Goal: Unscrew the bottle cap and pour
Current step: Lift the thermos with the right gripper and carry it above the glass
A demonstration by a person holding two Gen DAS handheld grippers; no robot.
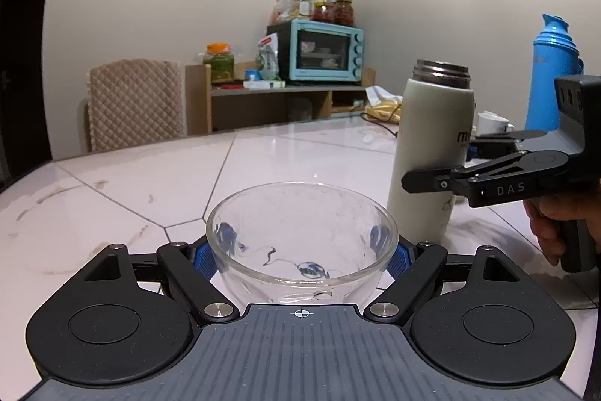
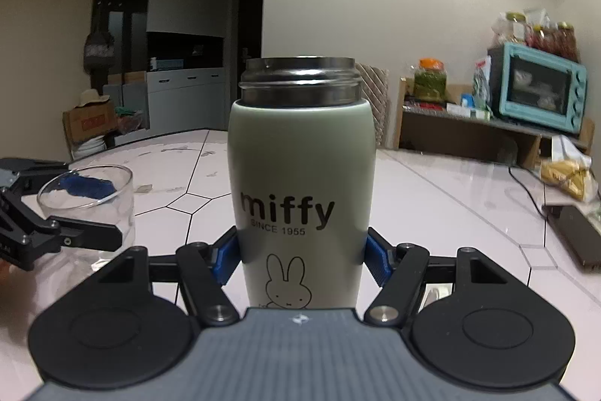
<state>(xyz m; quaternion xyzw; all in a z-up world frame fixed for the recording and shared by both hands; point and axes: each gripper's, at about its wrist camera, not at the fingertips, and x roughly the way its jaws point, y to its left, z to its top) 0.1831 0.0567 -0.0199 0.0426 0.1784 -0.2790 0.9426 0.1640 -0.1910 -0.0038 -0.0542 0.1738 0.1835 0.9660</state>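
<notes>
A pale green "miffy" bottle (image 2: pixel 300 168) stands upright on the white table, its steel threaded neck bare with no cap on it. My right gripper (image 2: pixel 300 260) is shut on the bottle's lower body, blue pads (image 2: pixel 377 260) pressed to both sides. From the left wrist view the same bottle (image 1: pixel 432 145) stands at the right, with the right gripper (image 1: pixel 432 181) clamped across it. A clear glass bowl (image 1: pixel 302 235) sits on the table, and my left gripper (image 1: pixel 302 250) is shut on it, blue pads (image 1: pixel 204 260) against its sides. The bowl (image 2: pixel 88 198) looks empty. No cap is in view.
A blue thermos (image 1: pixel 552 70) and a white mug (image 1: pixel 492 124) stand behind the bottle. A teal toaster oven (image 1: pixel 319 49) with jars sits on a shelf at the back. A padded chair (image 1: pixel 135 102) is at the table's far edge. A black cable and device (image 2: pixel 574 239) lie at right.
</notes>
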